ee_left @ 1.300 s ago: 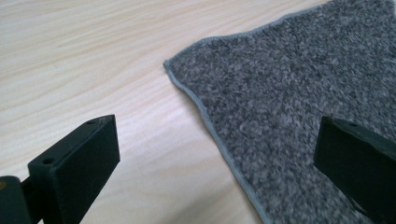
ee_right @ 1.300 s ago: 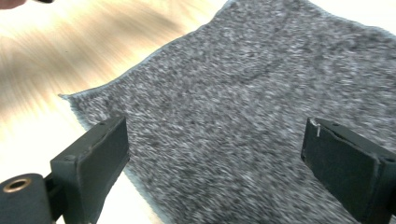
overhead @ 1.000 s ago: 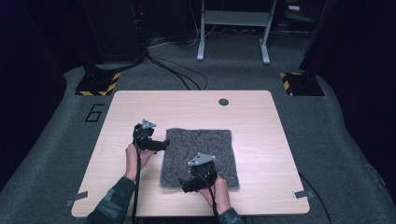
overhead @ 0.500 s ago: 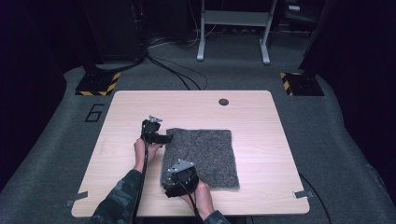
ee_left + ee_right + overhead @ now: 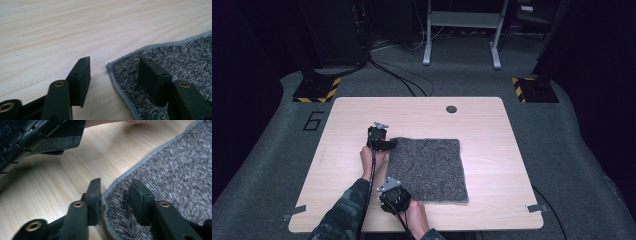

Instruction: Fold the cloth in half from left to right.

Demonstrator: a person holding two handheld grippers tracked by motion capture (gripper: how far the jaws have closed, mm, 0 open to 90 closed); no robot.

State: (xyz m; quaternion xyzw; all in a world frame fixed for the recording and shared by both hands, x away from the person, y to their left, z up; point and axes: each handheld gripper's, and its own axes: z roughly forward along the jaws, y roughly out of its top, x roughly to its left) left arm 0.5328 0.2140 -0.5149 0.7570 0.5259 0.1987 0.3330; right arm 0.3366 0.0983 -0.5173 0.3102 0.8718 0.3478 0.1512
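One square grey mottled fleecy cloth (image 5: 427,169) with a lighter stitched hem lies flat on the pale wooden counter (image 5: 492,125), a little to the person's side of its middle. Its pile is a speckled mix of dark and light grey, and the hem runs as a thin pale-grey band along every edge.

Two tongs work at its left edge. The left tongs (image 5: 388,144) sit at the far left corner: in the left gripper view (image 5: 113,71) one jaw stands on bare wood just beside the hem, the other rests on the pile, and the corner of the cloth lies between them. The jaws have just been closing, yet a gap shows on either side of the corner, so they are not yet clenched on it. The right tongs (image 5: 398,201) sit at the near left corner. In the right gripper view (image 5: 113,195) the left jaw touches the hem, where the edge bunches up slightly against it, and the other jaw is on the pile a little apart; these jaws have also just been closing, and the cloth is between them, not yet pinched from both sides.

One small dark round hole (image 5: 451,109) marks the counter near its far edge. The person's camouflage-patterned sleeve (image 5: 344,215) comes in from the near edge, and the counter stands on grey carpet (image 5: 267,165).
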